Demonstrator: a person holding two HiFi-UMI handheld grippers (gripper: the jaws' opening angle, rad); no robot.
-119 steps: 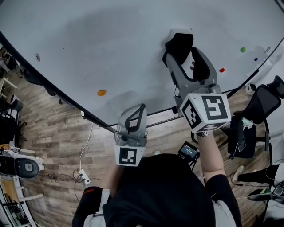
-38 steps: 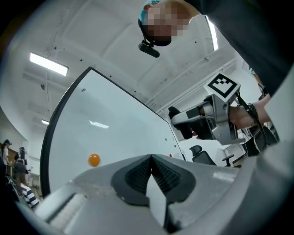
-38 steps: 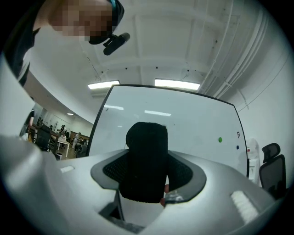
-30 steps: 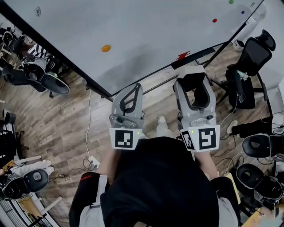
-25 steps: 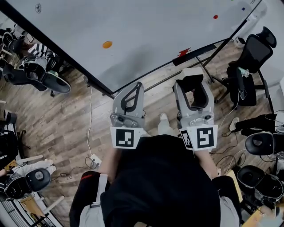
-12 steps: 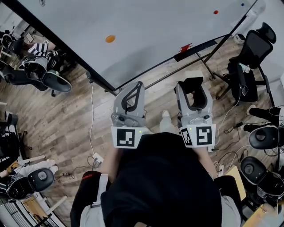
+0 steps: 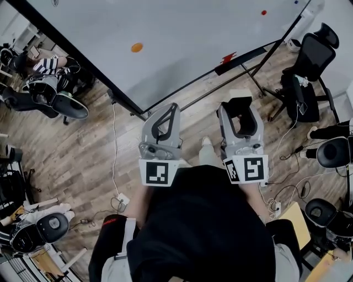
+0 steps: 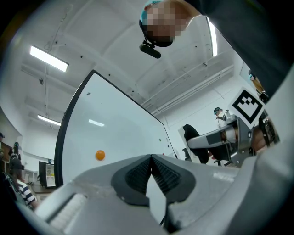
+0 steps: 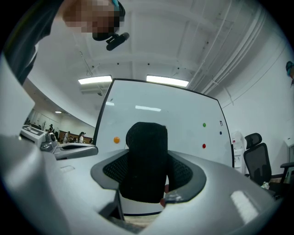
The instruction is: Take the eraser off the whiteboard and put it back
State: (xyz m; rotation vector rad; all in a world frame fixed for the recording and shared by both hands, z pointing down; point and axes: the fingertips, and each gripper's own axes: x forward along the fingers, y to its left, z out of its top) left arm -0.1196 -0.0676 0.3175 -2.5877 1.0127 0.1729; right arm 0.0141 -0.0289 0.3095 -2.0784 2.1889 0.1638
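Note:
The eraser (image 7: 238, 104), black felt on a white back, sits between the jaws of my right gripper (image 7: 239, 110), which is shut on it and held off the whiteboard (image 7: 182, 33). In the right gripper view the eraser (image 9: 147, 160) stands upright between the pads and hides the middle of the whiteboard (image 9: 183, 124). My left gripper (image 7: 170, 110) hangs beside it, shut and empty. Its pads (image 8: 138, 174) meet in the left gripper view, with the whiteboard (image 8: 115, 133) behind them.
Orange (image 7: 137, 47) and red (image 7: 263, 12) magnets stick to the board. Its dark lower frame (image 7: 242, 55) and stand rails cross the wooden floor ahead. Office chairs stand at the right (image 7: 309, 60) and left (image 7: 49, 93). Cables and a power strip (image 7: 120, 199) lie at the lower left.
Since the earliest frame my right gripper has drawn the eraser away from the board's face and come down beside the left one. Over the last second both have barely shifted.

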